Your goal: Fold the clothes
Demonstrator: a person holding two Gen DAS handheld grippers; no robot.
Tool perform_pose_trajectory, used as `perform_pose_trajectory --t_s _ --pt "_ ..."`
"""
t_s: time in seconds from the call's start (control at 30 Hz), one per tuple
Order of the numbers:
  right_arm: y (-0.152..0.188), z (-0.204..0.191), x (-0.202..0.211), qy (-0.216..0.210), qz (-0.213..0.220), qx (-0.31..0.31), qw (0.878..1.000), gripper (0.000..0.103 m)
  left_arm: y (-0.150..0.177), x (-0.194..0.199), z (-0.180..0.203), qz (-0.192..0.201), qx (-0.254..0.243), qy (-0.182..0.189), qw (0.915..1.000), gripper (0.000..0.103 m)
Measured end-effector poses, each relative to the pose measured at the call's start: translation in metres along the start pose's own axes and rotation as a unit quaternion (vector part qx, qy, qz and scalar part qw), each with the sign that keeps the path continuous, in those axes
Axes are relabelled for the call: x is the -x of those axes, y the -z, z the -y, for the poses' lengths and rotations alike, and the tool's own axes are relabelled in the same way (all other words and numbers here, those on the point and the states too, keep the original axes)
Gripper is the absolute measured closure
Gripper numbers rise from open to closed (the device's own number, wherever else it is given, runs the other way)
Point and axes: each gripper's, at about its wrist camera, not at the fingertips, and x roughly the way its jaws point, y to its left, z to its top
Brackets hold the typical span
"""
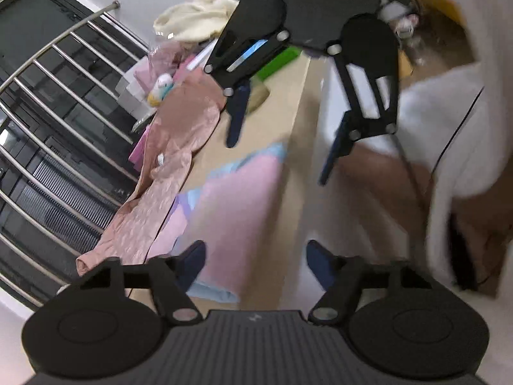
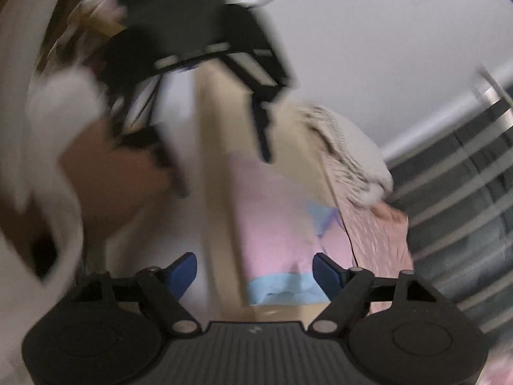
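Observation:
A folded pink and light-blue garment (image 1: 237,199) lies on the beige table (image 1: 288,102); it also shows in the right wrist view (image 2: 275,224). My left gripper (image 1: 256,263) is open and empty above its near end. My right gripper (image 2: 255,272) is open and empty above the same garment; it also shows in the left wrist view (image 1: 279,147), fingers spread, hovering over the table. The left gripper appears blurred in the right wrist view (image 2: 224,173), also open.
A shiny pink garment (image 1: 160,176) lies along the table's left edge by a metal rail (image 1: 64,73). A cream knitted cloth (image 1: 198,12) sits at the far end, with a green box (image 1: 279,61) and small clutter. The person's white sleeve (image 1: 449,122) is right.

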Motion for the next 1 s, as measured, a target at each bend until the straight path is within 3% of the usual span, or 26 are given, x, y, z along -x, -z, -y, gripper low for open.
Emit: perform_pose_trajectory --t_s 0.03,0.1,0.2,0.23,0.33,0.4,0.5,0.6,0.73,0.8,0.83,0.87,0.9,0.93,1.0 --pt "0.0 0.0 -0.005 0.0 -0.006 0.008 1.0 0.048 0.003 -0.006 -0.003 -0.006 0.0 -0.003 1.0 0.06" --pt "0.001 0.0 -0.015 -0.002 -0.018 0.022 1.0 0.07 0.007 -0.011 -0.008 -0.007 0.001 0.012 0.9999 0.064" --pt "0.001 0.008 -0.016 -0.017 -0.021 0.004 1.0 0.083 0.01 -0.006 -0.015 -0.011 0.012 0.028 0.9995 0.077" --pt "0.0 0.009 -0.014 -0.018 -0.021 -0.002 1.0 0.093 0.01 -0.004 -0.017 -0.012 0.016 0.031 0.9993 0.084" --pt "-0.005 0.011 0.005 -0.047 -0.008 -0.038 0.998 0.094 0.006 0.013 -0.025 -0.019 0.049 0.065 0.9965 0.093" --pt "-0.007 0.019 0.022 -0.089 0.004 -0.076 0.993 0.095 -0.003 0.029 -0.038 -0.021 0.089 0.11 0.9898 0.095" --pt "-0.003 0.048 0.042 -0.145 0.029 -0.152 0.977 0.095 -0.014 0.046 -0.072 -0.015 0.165 0.164 0.9725 0.096" --pt "0.011 0.092 0.055 -0.184 0.062 -0.246 0.949 0.095 -0.015 0.042 -0.116 0.003 0.233 0.177 0.9561 0.096" --pt "0.039 0.142 0.04 -0.185 0.09 -0.347 0.915 0.095 -0.006 0.005 -0.163 0.005 0.316 0.188 0.9299 0.096" --pt "0.051 0.161 0.018 -0.174 0.084 -0.392 0.899 0.094 0.003 -0.023 -0.176 -0.006 0.364 0.178 0.9143 0.096" --pt "0.056 0.166 -0.001 -0.165 0.067 -0.414 0.892 0.092 0.008 -0.038 -0.182 -0.016 0.393 0.167 0.904 0.088" --pt "0.062 0.17 -0.018 -0.155 0.051 -0.435 0.886 0.09 0.014 -0.051 -0.186 -0.036 0.42 0.161 0.8923 0.065" --pt "0.066 0.168 -0.027 -0.136 0.039 -0.445 0.885 0.08 0.02 -0.064 -0.189 -0.058 0.446 0.157 0.8794 0.057" --pt "0.069 0.166 -0.036 -0.117 0.027 -0.454 0.883 0.07 0.025 -0.069 -0.189 -0.061 0.461 0.153 0.872 0.056" --pt "0.077 0.163 -0.044 -0.087 0.019 -0.471 0.877 0.069 0.032 -0.07 -0.187 -0.056 0.484 0.144 0.8613 0.056"
